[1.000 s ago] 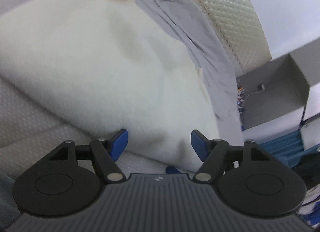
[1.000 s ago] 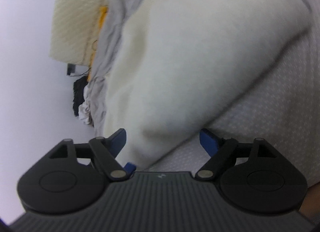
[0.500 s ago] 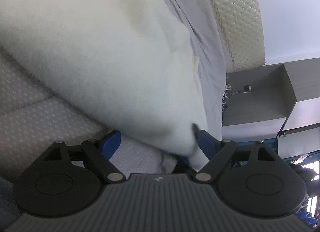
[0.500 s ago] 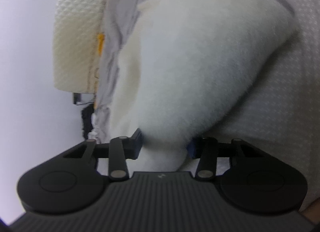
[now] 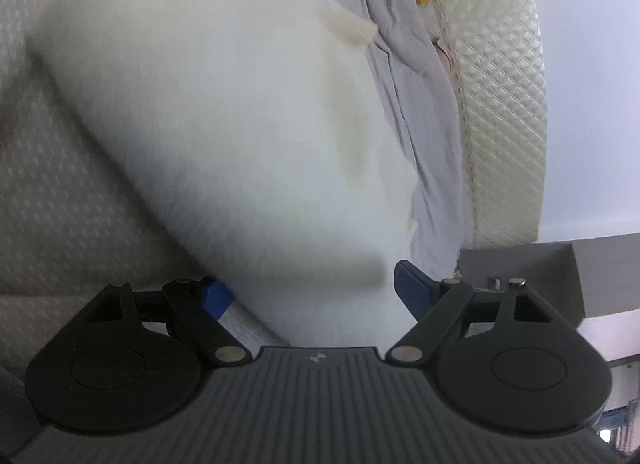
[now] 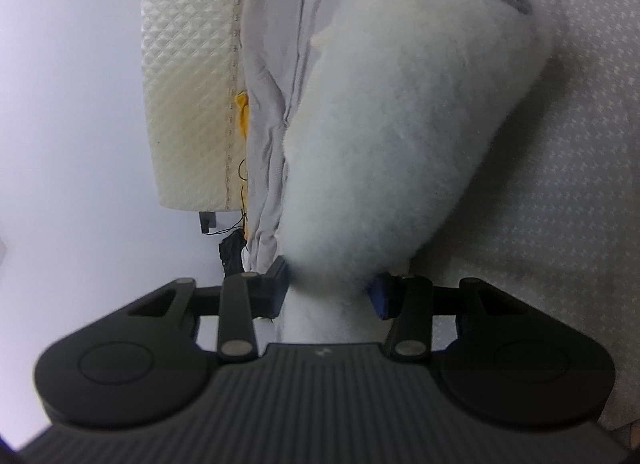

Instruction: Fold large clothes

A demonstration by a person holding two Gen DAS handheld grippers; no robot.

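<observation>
Between the blue pads of the right tongs [image 6: 330, 290] a bunched end of the white fleecy garment [image 6: 400, 136] is pinched, the pads being drawn close against the cloth on both sides. From that grip the garment is seen widening away over the grey dotted bed cover [image 6: 560, 204], with a dark blue-grey edge at its far end. In the left wrist view the same white fleecy garment [image 5: 224, 124] is found between the pads of the left tongs [image 5: 306, 290], which are spread wide; the cloth fills the gap and lies against the left pad [image 5: 216, 294], while a sliver of space is left before the right pad. A small cream flap [image 5: 348, 28] is raised on its upper edge. Beside the garment a crumpled grey sheet [image 5: 420, 104] is laid along a cream quilted headboard [image 5: 504, 104], and a grey cabinet [image 5: 560, 276] is seen beyond. No readable brand, label or writing is shown, only a small pale emblem on each tool's ribbed body.
</observation>
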